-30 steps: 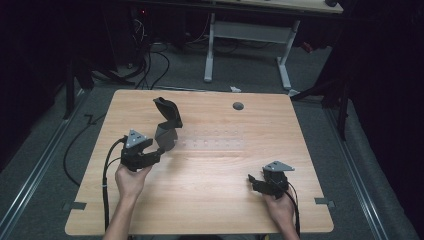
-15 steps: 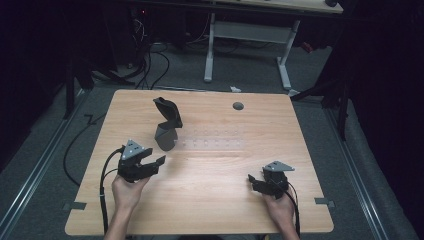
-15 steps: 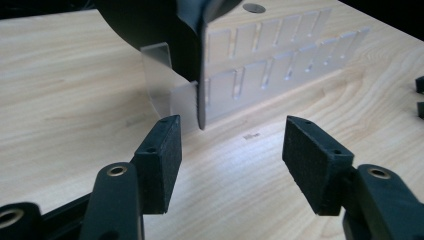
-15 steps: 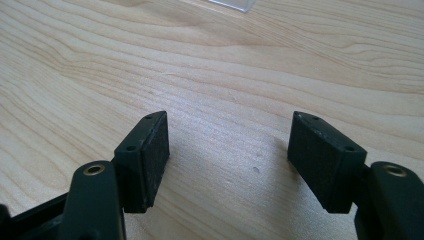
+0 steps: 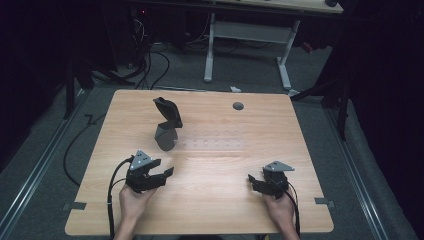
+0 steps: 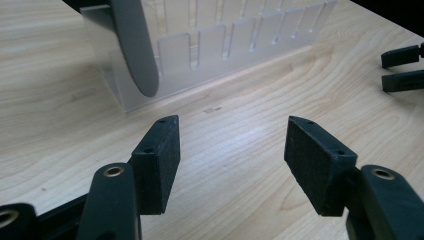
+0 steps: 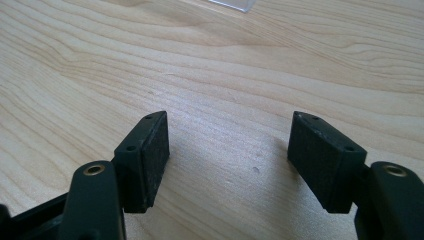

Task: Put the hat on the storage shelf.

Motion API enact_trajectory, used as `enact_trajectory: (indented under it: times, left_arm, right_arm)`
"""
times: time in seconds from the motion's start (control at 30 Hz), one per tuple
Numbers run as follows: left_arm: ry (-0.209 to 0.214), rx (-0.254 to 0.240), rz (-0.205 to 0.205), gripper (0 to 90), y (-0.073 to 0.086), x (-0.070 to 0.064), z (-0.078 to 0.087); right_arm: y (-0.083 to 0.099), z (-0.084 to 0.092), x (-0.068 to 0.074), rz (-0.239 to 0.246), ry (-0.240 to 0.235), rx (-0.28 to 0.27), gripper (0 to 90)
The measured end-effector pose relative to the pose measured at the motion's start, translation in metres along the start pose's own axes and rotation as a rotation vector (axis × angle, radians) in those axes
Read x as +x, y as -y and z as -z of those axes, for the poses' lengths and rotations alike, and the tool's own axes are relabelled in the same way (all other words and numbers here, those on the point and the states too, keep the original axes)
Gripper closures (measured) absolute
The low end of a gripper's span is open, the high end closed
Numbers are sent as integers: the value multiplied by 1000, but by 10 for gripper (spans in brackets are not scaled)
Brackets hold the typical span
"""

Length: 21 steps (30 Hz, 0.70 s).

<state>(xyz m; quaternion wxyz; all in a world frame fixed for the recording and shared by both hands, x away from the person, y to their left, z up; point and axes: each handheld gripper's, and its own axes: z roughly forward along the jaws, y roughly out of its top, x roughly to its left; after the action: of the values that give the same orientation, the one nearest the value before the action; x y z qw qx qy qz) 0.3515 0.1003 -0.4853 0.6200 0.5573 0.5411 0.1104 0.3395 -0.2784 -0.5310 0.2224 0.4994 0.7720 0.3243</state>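
High view's showing the left gripper (image 5: 161, 175) sitting just short of the clear slotted rack (image 5: 210, 142) with a grey plate (image 5: 167, 131) leaning in it — jaws gaping, still widening, nothing between. Right gripper (image 5: 256, 182) is hanging open too — empty.

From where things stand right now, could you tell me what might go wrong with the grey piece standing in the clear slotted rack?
1. The grey curved piece stands tall at one end of the clear slotted rack; a nudge might tip both.
2. The rack is nearly invisible on the table from above, so a hand could clip it.
3. The left gripper lies close by with open, empty jaws; its trailing cable could snag.
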Motion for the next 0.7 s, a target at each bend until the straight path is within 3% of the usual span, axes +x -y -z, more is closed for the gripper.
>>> enact_trajectory:
  times: [0.27,0.6,0.7]
  left_arm:
    - [1,39,-14,392,18,-4,-7]
    - [-30,83,-80,393,44,-5,-20]
    - [-35,77,-91,395,49,-6,-23]
  right_arm:
    - [0,0,0,0,0,0,332]
    - [0,0,0,0,0,0,332]
    - [0,0,0,-1,0,0,332]
